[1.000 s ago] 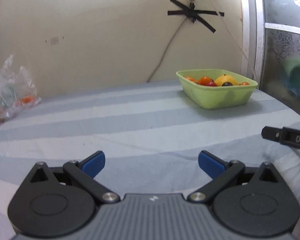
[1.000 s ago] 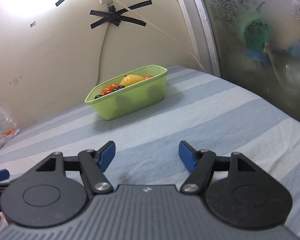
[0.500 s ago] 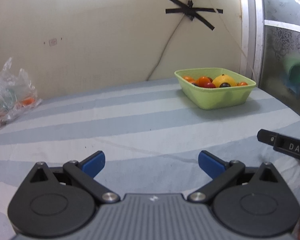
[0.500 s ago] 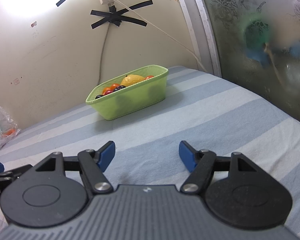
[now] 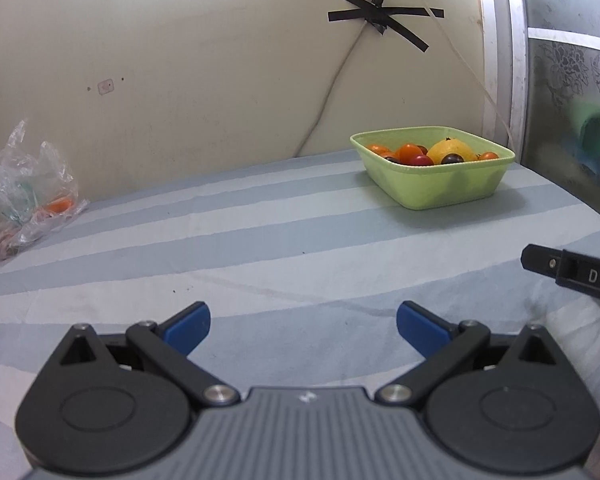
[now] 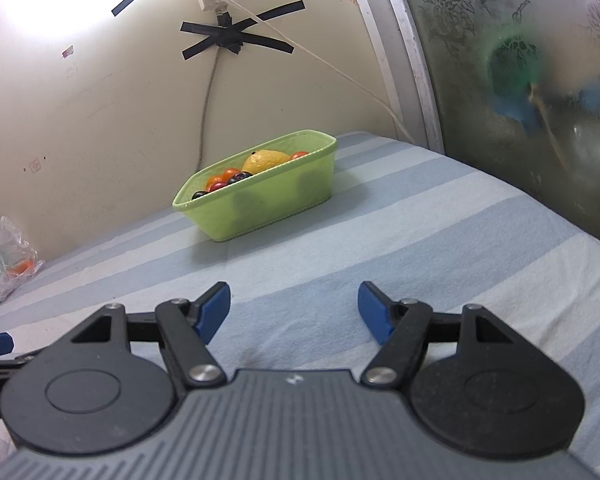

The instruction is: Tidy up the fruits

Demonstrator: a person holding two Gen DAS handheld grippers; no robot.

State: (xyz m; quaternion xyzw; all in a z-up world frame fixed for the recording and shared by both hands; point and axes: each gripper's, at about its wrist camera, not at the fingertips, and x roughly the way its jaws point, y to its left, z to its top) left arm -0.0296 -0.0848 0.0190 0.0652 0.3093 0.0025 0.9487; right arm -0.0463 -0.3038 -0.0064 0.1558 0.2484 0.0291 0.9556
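Note:
A light green basket (image 5: 440,188) (image 6: 284,200) stands at the far right of the striped bed near the wall. It holds a yellow lemon (image 5: 450,150) (image 6: 266,160), small orange and red tomatoes (image 5: 408,152) (image 6: 230,173) and dark round fruits. My left gripper (image 5: 303,328) is open over bare sheet, well short of the basket, with nothing between its blue pads. The right gripper (image 6: 294,312) is open too and empty, low over the sheet in front of the basket. A black part of the right gripper (image 5: 572,274) shows at the left view's right edge.
A crumpled clear plastic bag (image 5: 32,188) (image 6: 4,256) with something orange inside lies at the far left by the wall. A taped cable (image 5: 328,92) runs down the wall behind the basket. Frosted glass panels (image 6: 520,100) close off the right side.
The left view has tipped slightly, so the basket and wall sit a little lower in it. Both grippers stay open in place.

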